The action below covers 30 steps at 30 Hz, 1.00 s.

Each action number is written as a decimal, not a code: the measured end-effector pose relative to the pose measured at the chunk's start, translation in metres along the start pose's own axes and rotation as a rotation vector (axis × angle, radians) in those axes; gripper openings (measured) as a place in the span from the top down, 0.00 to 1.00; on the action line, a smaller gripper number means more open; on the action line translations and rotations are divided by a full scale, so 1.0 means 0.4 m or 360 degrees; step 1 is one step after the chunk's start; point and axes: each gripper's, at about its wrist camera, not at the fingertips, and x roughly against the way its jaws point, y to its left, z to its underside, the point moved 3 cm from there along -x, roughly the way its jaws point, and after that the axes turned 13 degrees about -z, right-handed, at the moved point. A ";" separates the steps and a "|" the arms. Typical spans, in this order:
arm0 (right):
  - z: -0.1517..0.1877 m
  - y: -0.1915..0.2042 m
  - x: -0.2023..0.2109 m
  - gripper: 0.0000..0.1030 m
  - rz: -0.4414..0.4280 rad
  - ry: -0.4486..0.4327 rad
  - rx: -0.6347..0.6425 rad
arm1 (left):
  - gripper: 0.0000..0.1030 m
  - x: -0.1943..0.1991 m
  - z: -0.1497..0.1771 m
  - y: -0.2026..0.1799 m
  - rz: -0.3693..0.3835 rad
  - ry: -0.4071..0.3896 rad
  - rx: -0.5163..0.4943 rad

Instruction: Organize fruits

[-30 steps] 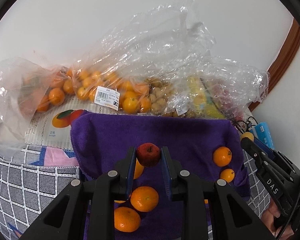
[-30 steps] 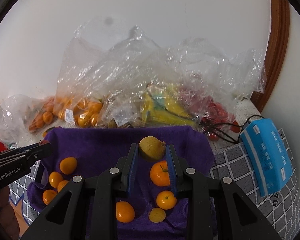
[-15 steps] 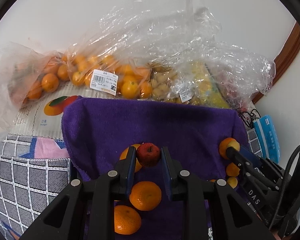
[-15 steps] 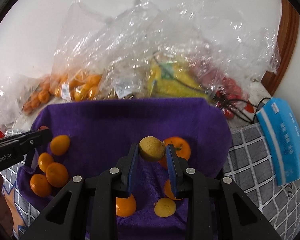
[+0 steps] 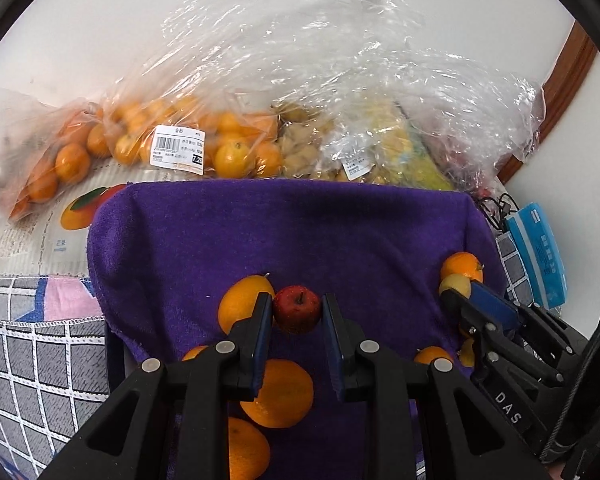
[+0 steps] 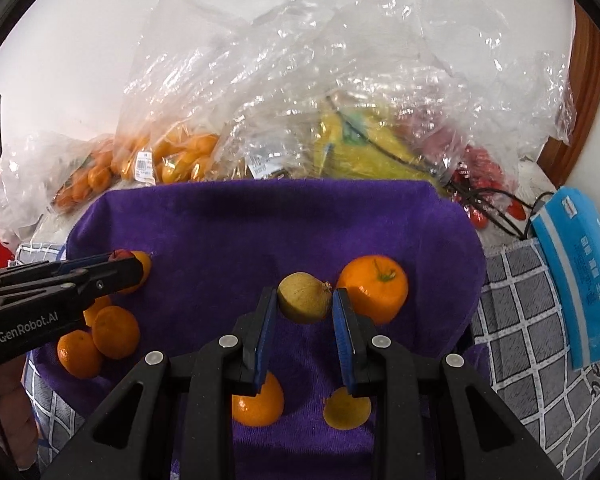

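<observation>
covering the surface, purple towel (image 5: 300, 232); bagged fruit (image 6: 300, 132) vs white wall. left gripper (image 5: 296, 316) clamps red apple (image 5: 297, 309), right gripper (image 6: 305, 306) clamps yellowish fruit (image 6: 304, 297).

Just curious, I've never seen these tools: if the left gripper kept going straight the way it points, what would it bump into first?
Probably the purple towel just beyond the small red apple that the left gripper holds; depth is hard to judge.
</observation>
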 end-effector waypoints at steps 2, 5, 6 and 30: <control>0.006 -0.001 -0.006 0.72 0.0003 0.0017 0.0005 | 0.77 0.001 0.003 -0.003 -0.0009 -0.0009 -0.0015; 0.015 -0.010 -0.013 0.72 0.0017 0.0040 -0.0001 | 0.77 0.003 0.007 -0.003 -0.0037 -0.0028 -0.0020; 0.018 -0.011 -0.010 0.72 0.0016 0.0036 0.0001 | 0.77 0.004 0.009 0.000 -0.0038 -0.0032 -0.0016; 0.062 0.103 0.422 0.37 0.0054 -0.0321 -0.0040 | 0.33 0.424 0.157 0.074 -0.0116 -0.0399 0.0132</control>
